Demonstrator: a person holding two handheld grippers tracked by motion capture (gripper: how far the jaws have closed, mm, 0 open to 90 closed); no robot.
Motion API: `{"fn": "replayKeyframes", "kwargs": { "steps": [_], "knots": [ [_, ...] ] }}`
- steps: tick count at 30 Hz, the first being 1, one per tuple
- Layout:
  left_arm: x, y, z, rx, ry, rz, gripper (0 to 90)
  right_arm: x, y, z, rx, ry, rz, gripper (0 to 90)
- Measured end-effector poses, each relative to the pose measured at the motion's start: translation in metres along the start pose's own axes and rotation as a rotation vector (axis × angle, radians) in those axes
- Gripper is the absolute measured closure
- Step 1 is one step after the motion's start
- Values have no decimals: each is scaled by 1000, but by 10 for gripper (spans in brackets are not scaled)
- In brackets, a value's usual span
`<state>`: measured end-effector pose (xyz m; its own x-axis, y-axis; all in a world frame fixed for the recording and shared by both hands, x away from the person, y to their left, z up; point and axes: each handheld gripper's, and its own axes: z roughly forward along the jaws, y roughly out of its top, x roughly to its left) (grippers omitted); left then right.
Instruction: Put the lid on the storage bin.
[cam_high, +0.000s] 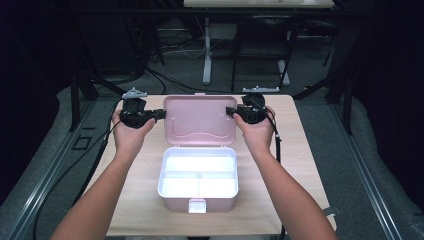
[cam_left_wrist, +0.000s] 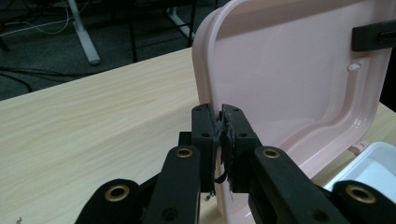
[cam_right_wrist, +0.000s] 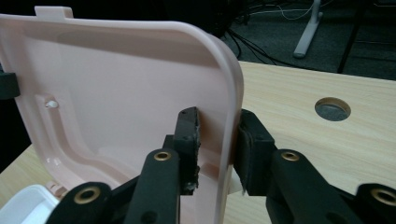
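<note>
A pink box (cam_high: 197, 195) stands open in the middle of the table, with a white divided tray (cam_high: 198, 175) inside it. Its lid (cam_high: 200, 120) is raised at the back. My left gripper (cam_high: 161, 114) is shut on the lid's left edge; in the left gripper view the jaws (cam_left_wrist: 220, 119) pinch the rim of the lid (cam_left_wrist: 289, 79). My right gripper (cam_high: 230, 112) is at the lid's right edge; in the right gripper view its jaws (cam_right_wrist: 217, 126) straddle the rim of the lid (cam_right_wrist: 116, 79), one inside and one outside.
The light wood table (cam_high: 135, 200) has a round cable hole (cam_right_wrist: 332, 108) to the right of the lid. A latch tab (cam_high: 197, 205) sticks out at the box's front. Beyond the table stand dark desk legs and cables on the floor (cam_high: 210, 65).
</note>
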<state>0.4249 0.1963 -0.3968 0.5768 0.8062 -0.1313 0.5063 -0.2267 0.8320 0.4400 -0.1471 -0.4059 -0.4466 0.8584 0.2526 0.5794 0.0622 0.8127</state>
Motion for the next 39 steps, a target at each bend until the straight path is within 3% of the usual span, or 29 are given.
{"fn": "replayKeyframes", "kwargs": {
  "steps": [8,11,15,20,23,28,35,39],
  "knots": [
    [-3,-2,-7,-15,1,15,847,4,-3,-12,-26,12,-22,753],
    [-7,-2,-10,-17,9,39,842,7,-6,-17,-51,17,-44,763],
    [-10,-2,-14,-49,18,53,833,9,-9,-25,-65,29,-57,773],
    [-13,4,-21,-71,17,63,796,8,-13,-30,-79,35,-66,786],
    [-11,8,-17,-69,4,52,721,8,-15,-31,-90,37,-77,789],
    [-12,10,-10,-67,20,58,728,10,-15,-31,-97,34,-98,791],
    [-10,10,-10,-64,35,62,805,12,-16,-32,-112,43,-126,791],
    [-13,9,-12,-70,35,70,810,10,-16,-32,-108,57,-109,784]
  ]
}}
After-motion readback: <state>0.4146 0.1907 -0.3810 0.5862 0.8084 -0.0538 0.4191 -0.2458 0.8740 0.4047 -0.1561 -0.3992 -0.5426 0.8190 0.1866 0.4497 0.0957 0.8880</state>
